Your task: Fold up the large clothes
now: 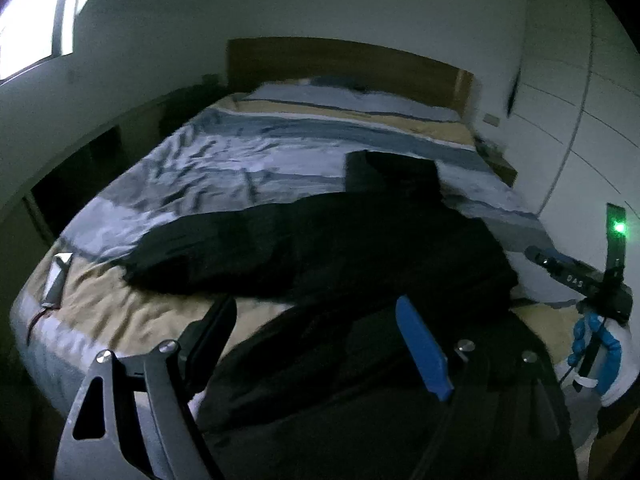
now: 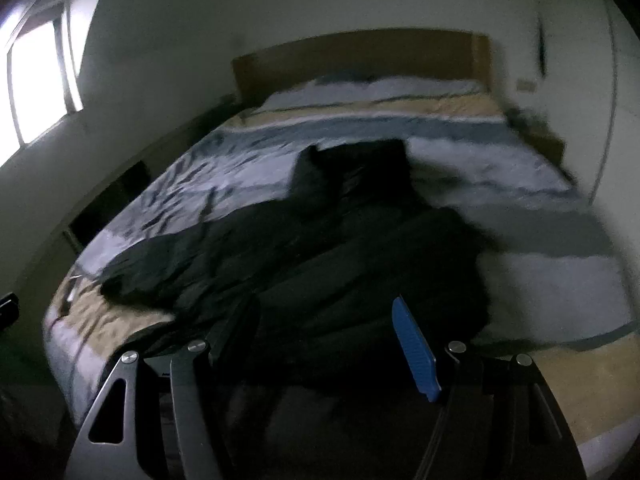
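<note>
While dim light blurs the room, a striped bed [image 1: 224, 160] carries a large black garment [image 1: 320, 240] spread across its near half. Above its near edge the left gripper [image 1: 320, 332] and right gripper [image 2: 324, 332] both hang spread, with nothing pinched between their fingers.

Each gripper has 1 blue ribbed finger [image 1: 423, 350], 1 black finger [image 1: 214, 330], grey linkage plates [image 1: 100, 412] and silver screws [image 1: 103, 356].

The garment [image 1: 320, 248] lies across the near end of the bed [image 1: 224, 160], headboard [image 1: 340, 64] behind.
</note>
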The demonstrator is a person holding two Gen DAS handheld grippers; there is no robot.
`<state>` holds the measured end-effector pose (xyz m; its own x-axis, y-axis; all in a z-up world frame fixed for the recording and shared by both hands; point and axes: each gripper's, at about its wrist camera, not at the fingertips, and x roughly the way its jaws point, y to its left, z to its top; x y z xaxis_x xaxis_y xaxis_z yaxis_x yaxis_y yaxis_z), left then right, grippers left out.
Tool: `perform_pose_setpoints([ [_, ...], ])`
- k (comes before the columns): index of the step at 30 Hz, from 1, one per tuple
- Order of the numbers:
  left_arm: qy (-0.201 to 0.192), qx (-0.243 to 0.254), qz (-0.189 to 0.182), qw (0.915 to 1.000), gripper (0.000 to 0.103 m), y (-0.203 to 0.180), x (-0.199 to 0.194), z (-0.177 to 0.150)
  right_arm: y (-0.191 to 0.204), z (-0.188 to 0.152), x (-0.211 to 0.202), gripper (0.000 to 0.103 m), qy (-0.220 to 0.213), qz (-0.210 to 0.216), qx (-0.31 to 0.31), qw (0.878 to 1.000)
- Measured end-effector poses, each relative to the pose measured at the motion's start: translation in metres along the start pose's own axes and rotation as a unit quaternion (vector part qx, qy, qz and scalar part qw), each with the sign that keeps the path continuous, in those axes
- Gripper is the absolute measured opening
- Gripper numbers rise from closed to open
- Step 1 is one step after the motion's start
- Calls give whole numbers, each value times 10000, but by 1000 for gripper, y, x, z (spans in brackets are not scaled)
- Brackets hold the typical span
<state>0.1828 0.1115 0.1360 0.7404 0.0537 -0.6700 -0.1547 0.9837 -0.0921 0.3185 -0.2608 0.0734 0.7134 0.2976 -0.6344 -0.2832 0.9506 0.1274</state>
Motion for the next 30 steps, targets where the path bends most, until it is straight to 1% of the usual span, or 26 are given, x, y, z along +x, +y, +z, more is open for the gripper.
perform_pose_setpoints([
  [3,140,117,-244,9995,82,-46,35,9,-30,7,-3,69,-110,-149,112,9998],
  [5,213,216,-358,9989,82,-75,57,13,-45,9,4,69,-103,-192,163,9996],
  [9,300,507,-558,9967,82,-140,117,19,-64,9,34,69,-55,-360,97,9993],
  [12,421,631,-641,9951,82,-176,165,20,-71,7,63,69,-22,-356,155,9992],
  [15,582,604,-647,9944,82,-197,212,17,-80,0,87,69,84,-374,218,9990],
  [17,710,602,-580,9940,82,-204,239,12,-83,-7,107,69,225,-372,198,9989],
  [18,855,573,-553,9932,82,-206,257,5,-84,-11,114,69,287,-380,178,9987],
  [21,1213,590,-459,9898,82,-199,293,-18,-87,-25,138,69,500,-352,200,9979],
  [23,1374,589,-403,9879,82,-189,309,-33,-88,-35,151,69,595,-360,223,9973],
  [25,1406,571,-438,9875,83,-177,314,-43,-88,-41,158,69,650,-347,218,9970],
  [28,1465,530,-461,9867,82,-161,315,-44,-93,-46,165,68,733,-352,249,9964],
  [30,1508,600,-392,9860,82,-156,312,-44,-94,-44,163,68,758,-467,245,9957],
])
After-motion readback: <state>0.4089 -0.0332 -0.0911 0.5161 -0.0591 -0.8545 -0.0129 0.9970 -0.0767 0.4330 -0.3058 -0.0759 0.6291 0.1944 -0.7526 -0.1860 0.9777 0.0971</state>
